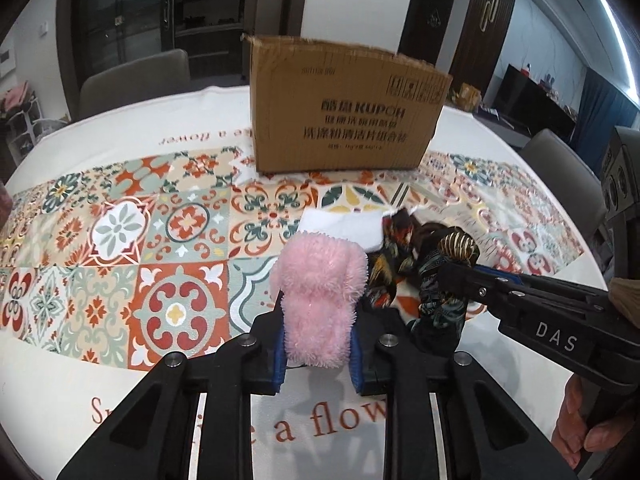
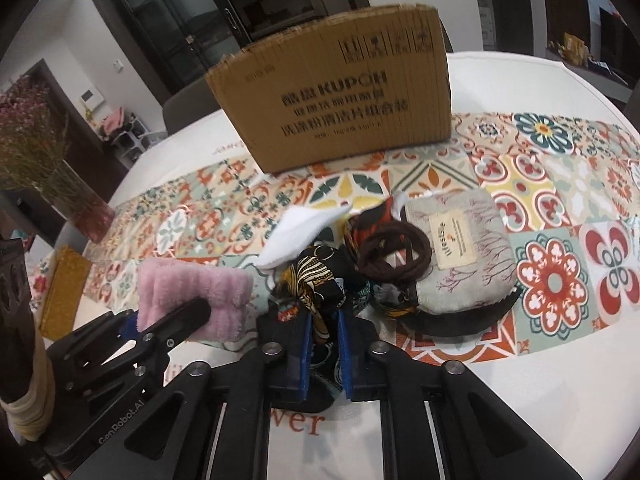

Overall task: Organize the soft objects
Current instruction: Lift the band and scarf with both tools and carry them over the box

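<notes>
My left gripper point(image 1: 318, 344) is shut on a fluffy pink cloth point(image 1: 318, 292), held a little above the table; the same pink cloth point(image 2: 196, 300) shows at the left of the right wrist view. My right gripper point(image 2: 325, 340) is shut on a dark patterned scarf point(image 2: 316, 280), which also appears beside the pink cloth as a dark scarf point(image 1: 440, 296). A white cloth point(image 1: 344, 228) lies just behind. Next to the scarf lie brown hair bands point(image 2: 394, 250) and a grey fabric pouch point(image 2: 460, 256). A cardboard box point(image 1: 344, 108) stands behind the pile.
The round table carries a patterned tile runner point(image 1: 120, 240). A vase of dried pink flowers point(image 2: 36, 160) stands at the left, with a yellow box point(image 2: 66, 292) near it. Chairs point(image 1: 132, 80) ring the far side. A person's hand point(image 1: 596, 428) holds the right gripper's handle.
</notes>
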Tool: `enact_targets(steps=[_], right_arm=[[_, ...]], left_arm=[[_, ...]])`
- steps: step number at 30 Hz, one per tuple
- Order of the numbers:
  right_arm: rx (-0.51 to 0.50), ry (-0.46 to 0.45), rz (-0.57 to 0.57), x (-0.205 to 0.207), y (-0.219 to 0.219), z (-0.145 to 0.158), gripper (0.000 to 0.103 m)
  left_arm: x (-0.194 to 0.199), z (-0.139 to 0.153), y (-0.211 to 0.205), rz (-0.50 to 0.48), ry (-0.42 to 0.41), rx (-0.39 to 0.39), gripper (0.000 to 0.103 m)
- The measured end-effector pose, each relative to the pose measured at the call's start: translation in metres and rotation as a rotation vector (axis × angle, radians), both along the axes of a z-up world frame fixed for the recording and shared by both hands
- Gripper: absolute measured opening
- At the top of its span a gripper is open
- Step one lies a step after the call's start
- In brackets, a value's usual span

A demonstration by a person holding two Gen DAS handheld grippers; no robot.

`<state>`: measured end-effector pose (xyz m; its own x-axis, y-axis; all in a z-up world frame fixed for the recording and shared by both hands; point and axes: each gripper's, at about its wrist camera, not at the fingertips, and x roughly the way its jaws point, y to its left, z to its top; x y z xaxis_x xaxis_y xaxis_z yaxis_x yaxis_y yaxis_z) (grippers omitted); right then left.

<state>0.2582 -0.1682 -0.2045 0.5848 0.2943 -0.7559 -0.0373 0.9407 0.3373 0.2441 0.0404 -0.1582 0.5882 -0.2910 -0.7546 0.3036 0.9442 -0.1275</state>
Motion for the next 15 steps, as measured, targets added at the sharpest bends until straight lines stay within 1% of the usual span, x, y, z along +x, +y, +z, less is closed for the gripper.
enact_targets(steps=[3,9,15], right_arm=[[0.005,-0.030,0.013,-0.003,0.000,0.009,0.009],[0.034,-0.052,0.035,-0.008,-0.001,0.021,0.008],[0.045,-0.104,0.051,-0.016,-0.004,0.044,0.008]], left_arm=[[-0.005,0.011,-0.001,0.011,-0.022,-0.005,0.025],[-0.014,0.032,-0.001,0.044,-0.062,-0.019,0.025],[-0.021,0.049,-0.003,0.068,-0.090,-0.033,0.025]])
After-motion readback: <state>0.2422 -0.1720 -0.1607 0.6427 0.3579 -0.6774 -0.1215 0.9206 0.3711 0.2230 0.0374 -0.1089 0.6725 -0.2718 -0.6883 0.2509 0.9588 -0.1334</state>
